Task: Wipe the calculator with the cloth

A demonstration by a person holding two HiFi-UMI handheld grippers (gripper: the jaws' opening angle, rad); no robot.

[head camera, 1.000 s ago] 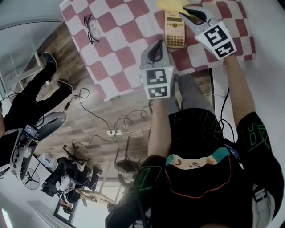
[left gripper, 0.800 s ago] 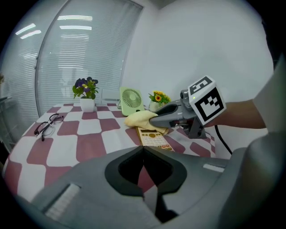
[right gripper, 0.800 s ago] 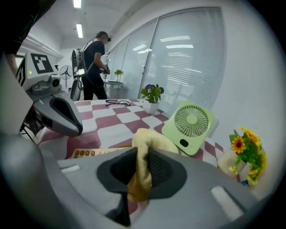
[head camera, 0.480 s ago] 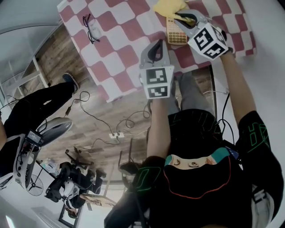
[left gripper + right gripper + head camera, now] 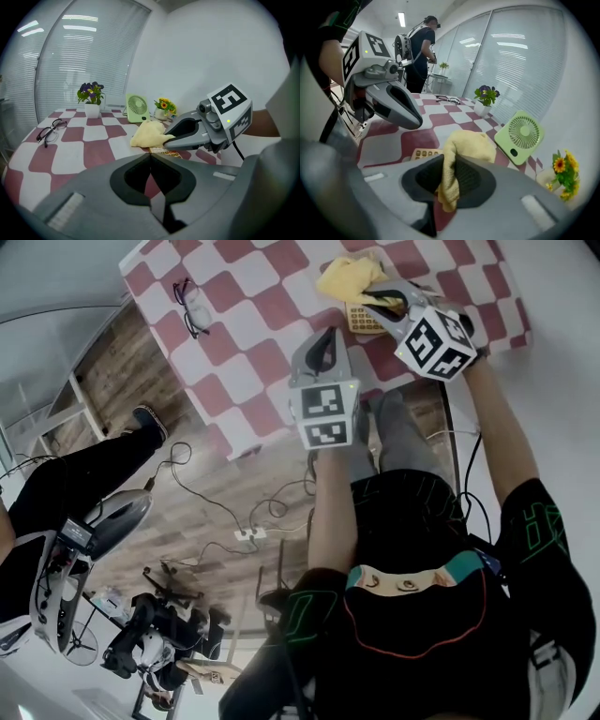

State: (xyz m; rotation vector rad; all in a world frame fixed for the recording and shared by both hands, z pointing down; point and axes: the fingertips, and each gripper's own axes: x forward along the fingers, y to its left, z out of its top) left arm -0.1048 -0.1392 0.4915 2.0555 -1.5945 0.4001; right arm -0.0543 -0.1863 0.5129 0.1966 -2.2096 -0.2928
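Yellow cloth [image 5: 468,140] is clamped between the jaws of the right gripper [image 5: 449,182], its bulk spilling past the fingertips over the far end of the calculator [image 5: 423,153], whose keys show just left of those fingers. The left gripper [image 5: 151,161] has its jaws together on nothing. The calculator lies just beyond its tips on the red-and-white checked tablecloth [image 5: 84,152].

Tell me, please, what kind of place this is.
Probably an office or lab room used for recording: tall window blinds, a power strip with cables on the wooden floor, a second person wearing equipment.
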